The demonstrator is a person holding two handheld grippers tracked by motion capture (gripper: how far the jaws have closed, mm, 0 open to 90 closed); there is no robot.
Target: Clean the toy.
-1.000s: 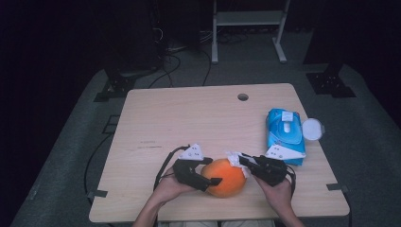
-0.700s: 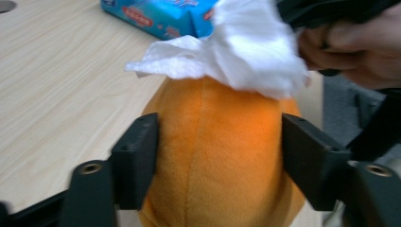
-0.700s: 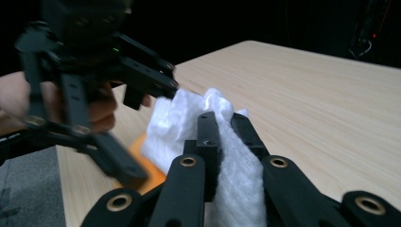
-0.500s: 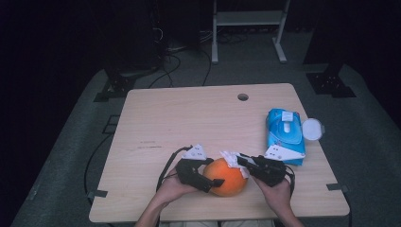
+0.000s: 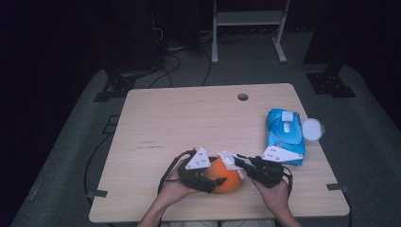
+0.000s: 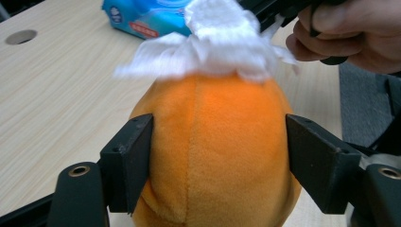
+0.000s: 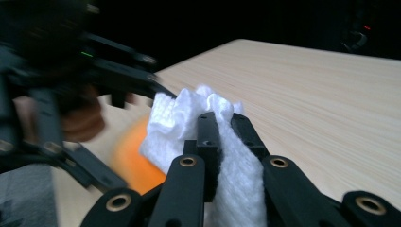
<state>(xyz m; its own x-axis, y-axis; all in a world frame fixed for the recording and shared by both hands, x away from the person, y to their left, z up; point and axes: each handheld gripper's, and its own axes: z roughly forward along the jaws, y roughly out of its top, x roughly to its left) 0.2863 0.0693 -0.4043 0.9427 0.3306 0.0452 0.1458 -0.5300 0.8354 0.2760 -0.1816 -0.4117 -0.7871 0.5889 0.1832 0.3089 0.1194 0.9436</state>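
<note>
Item: orange plush ball [image 5: 226,176] – near front edge of table [image 5: 189,118], centre, between both hands.
L gripper [image 5: 208,182]: jaws either side of ball, pads against its flanks w/ plush bulging around them [image 6: 137,156]; just been closing again after a brief widening – reads as re-grip, ball steadied not released.
R gripper [image 5: 236,161]: jaws together, clamped on white wipe [image 7: 189,123]; wipe laid on top of ball [image 6: 213,42].
Change vs a sec ago: hands barely shifted; wipe sits on ball's top as before, ball in same spot.
Meaning: wiping of ball under way, likely mid-stroke.
Also: blue wipes pack [image 5: 283,135] at right, apart from ball; white lid [image 5: 312,128] just beside it.
</note>
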